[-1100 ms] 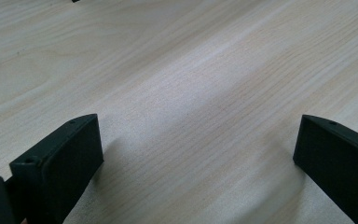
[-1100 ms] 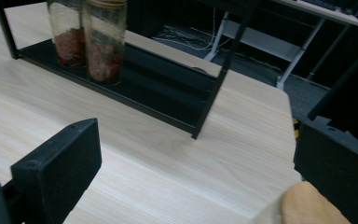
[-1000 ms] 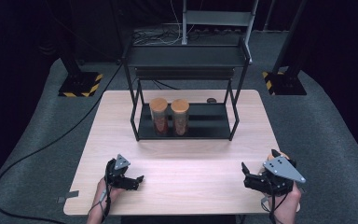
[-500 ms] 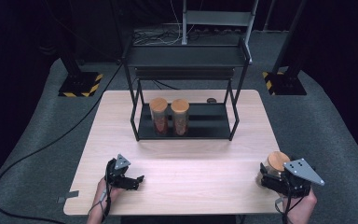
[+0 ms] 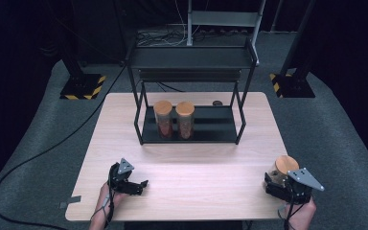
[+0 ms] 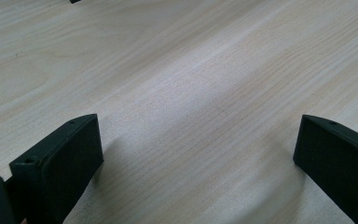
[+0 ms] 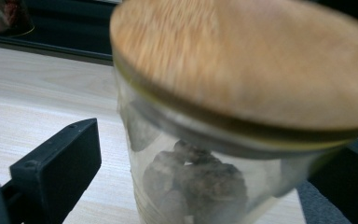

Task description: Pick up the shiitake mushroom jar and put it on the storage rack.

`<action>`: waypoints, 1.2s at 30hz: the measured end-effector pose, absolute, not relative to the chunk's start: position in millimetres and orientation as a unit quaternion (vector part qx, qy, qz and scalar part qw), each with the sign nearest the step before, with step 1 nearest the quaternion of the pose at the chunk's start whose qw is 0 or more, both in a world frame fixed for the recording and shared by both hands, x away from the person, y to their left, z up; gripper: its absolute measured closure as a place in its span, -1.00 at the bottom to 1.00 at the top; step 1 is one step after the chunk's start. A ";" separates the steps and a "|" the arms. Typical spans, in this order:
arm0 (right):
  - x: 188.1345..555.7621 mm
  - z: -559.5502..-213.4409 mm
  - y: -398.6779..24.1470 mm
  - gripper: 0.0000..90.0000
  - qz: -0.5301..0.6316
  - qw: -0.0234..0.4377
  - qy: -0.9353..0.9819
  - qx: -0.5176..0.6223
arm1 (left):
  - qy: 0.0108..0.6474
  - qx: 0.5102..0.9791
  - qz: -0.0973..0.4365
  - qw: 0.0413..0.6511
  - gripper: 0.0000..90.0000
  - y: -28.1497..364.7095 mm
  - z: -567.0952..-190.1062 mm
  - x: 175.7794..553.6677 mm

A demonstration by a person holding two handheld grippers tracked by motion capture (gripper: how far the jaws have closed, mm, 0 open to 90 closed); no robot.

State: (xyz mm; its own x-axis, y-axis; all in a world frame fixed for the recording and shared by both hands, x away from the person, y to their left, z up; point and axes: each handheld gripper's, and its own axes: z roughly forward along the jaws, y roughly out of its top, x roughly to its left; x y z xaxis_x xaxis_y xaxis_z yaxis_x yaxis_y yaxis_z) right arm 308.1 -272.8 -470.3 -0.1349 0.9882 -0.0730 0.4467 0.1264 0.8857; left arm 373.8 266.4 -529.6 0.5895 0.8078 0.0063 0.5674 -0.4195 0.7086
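Glass with a wooden lid, the jar point(image 7: 223, 140) has come up at the bench's point(image 5: 196, 177) right front corner in the right claw point(image 5: 280, 184), apparently gripped (its jaws flank the glass), probably shelf-bound point(image 5: 220, 125), while the left claw point(image 5: 132, 184) gapes empty.

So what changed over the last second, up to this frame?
A lidded glass jar came into view at the right gripper, at the table's right front corner, and sits between its jaws; grip unclear. The left gripper stayed open on the table, and the two jars stayed on the rack.
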 end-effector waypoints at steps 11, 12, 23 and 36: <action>311.7 -488.0 -271.1 -1.00 0.387 0.370 0.646 0.545 | 0.417 0.824 0.176 0.341 -0.99 266.4 -529.5 373.9; 312.0 -489.4 -270.8 -1.00 0.388 0.371 0.643 0.546 | 0.417 0.824 0.177 0.341 -0.99 266.4 -529.6 373.8; 315.9 -500.6 -269.2 -1.00 0.397 0.377 0.630 0.551 | 0.417 0.824 0.177 0.341 -0.99 266.4 -529.6 373.8; 315.4 -506.9 -273.5 -0.52 0.402 0.387 0.609 0.564 | 0.417 0.824 0.177 0.341 -0.99 266.4 -529.6 373.8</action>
State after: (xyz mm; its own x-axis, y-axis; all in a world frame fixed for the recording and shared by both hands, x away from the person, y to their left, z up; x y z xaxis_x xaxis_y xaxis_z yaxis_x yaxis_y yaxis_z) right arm 315.4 -273.5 -506.9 -0.0653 0.9977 -0.0171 0.3757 0.0404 0.9258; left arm 373.8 266.4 -529.6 0.5895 0.8077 0.0068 0.5671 -0.4198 0.7086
